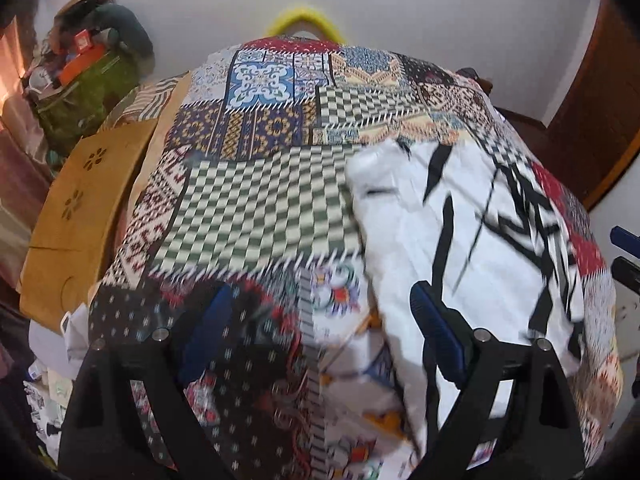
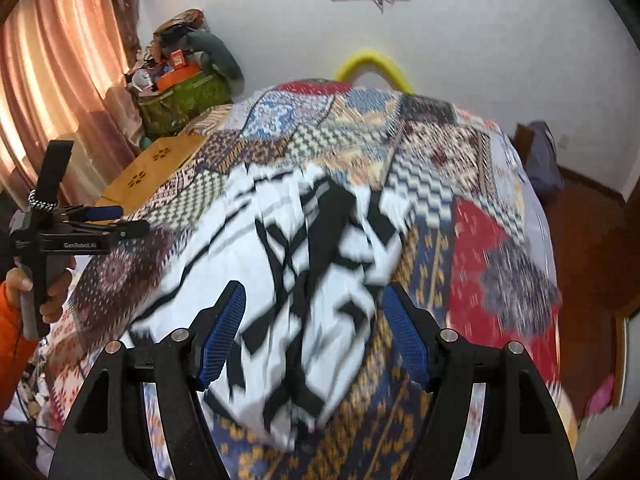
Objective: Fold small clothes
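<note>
Garment [image 2: 304,280] lies at 12 o'clock between the wide-open, empty right gripper [image 2: 314,336], long axis toward 11; left gripper [image 1: 320,344], also open and empty, is farther.

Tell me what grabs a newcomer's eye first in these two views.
The white garment with bold black strokes stands out first, lying in the middle of the bed on a busy patchwork bedspread. Both grippers hang open above it: the right gripper over the garment's near end, the left gripper beside its left edge. A yellow curved tube arches behind the bed against the white wall.
</note>
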Motion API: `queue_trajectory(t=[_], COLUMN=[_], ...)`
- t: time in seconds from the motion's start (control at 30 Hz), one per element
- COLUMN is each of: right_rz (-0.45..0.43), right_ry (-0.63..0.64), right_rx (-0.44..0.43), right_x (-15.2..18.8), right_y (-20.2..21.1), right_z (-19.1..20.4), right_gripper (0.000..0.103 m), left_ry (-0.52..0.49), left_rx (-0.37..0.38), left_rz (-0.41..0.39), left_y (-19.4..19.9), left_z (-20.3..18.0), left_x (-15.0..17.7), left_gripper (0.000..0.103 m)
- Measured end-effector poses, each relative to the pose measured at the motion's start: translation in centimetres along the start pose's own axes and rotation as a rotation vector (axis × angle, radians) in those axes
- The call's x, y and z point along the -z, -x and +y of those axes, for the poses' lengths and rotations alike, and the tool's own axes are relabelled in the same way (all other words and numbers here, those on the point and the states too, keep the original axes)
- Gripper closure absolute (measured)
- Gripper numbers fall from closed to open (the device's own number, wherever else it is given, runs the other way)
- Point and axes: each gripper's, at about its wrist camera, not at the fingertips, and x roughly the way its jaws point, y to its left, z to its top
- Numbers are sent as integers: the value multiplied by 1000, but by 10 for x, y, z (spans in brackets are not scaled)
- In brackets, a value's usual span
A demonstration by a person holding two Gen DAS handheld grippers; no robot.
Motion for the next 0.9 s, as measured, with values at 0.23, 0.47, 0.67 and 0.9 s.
queue_trajectory(t=[0.23, 0.47, 0.67, 0.9], right_rz=[38, 145, 145, 136], right_ry=[12, 100, 97, 35], right_rx=[-46, 3, 22, 30], right_x=[-38, -50, -44, -44], right_y=[-60, -123, -134, -118], right_z=[1, 12, -4, -13], right_gripper=[36, 38, 41, 41], left_ry=[9, -29, 14, -32], left_rx=[80, -34, -22, -180], left_rz=[12, 24, 24, 33], left_y=[-35, -98, -114, -100], left_z=[-23, -28, -1, 16], left_x=[-36, -47, -39, -34], left_gripper=[12, 12, 12, 12])
